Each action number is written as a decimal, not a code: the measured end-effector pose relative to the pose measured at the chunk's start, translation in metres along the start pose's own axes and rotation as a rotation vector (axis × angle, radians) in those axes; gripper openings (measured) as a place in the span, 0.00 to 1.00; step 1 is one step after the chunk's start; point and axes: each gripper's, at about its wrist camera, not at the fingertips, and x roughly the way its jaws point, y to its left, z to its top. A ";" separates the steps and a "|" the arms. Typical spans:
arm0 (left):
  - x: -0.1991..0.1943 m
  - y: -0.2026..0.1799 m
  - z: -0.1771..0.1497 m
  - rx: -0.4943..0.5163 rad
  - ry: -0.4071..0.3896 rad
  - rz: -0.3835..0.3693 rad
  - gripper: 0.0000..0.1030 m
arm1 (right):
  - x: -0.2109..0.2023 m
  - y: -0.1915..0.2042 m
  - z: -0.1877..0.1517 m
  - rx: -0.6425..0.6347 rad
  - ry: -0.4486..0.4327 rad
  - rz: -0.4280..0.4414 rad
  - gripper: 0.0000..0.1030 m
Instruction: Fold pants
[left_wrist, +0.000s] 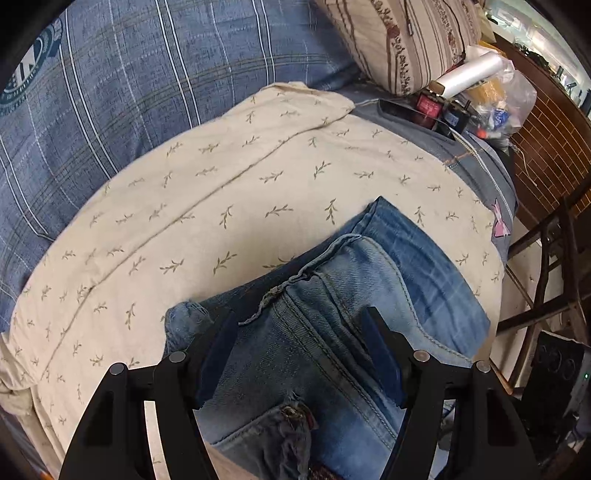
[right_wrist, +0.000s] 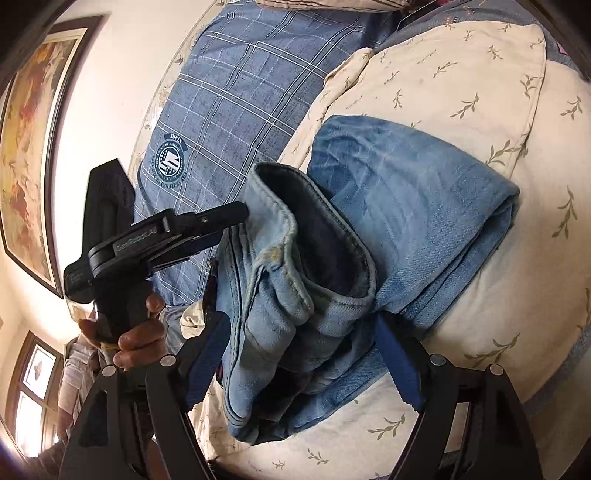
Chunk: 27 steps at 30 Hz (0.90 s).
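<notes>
Blue denim pants (left_wrist: 354, 295) lie folded in a bundle on a cream leaf-print cloth (left_wrist: 192, 206) on the bed. My left gripper (left_wrist: 301, 325) is open, its blue-padded fingers (left_wrist: 380, 343) straddling the denim by the waistband and pocket seam. In the right wrist view the pants (right_wrist: 406, 206) show as a folded stack with the loose waistband end (right_wrist: 295, 258) raised. My right gripper (right_wrist: 303, 332) is open with its fingers on either side of that end. The left gripper (right_wrist: 221, 216) also shows there, hand-held, its tip touching the waistband edge.
A blue plaid cover (left_wrist: 129, 92) lies behind the cream cloth. A striped pillow (left_wrist: 402, 40) and bedside clutter with a plastic bag (left_wrist: 491, 96) sit far right. A brick wall (left_wrist: 546, 147) and dark chair frame (left_wrist: 546, 280) stand beside the bed. A framed picture (right_wrist: 33, 147) hangs on the wall.
</notes>
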 end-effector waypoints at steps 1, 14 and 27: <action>0.003 0.001 0.001 -0.002 0.002 -0.003 0.67 | 0.000 0.000 0.000 -0.001 -0.001 0.004 0.80; 0.016 -0.003 -0.008 -0.030 -0.021 0.017 0.69 | 0.004 -0.001 -0.002 0.006 -0.001 -0.009 0.81; 0.010 -0.005 0.000 -0.013 0.016 0.016 0.71 | 0.002 0.001 -0.004 0.064 -0.031 -0.022 0.71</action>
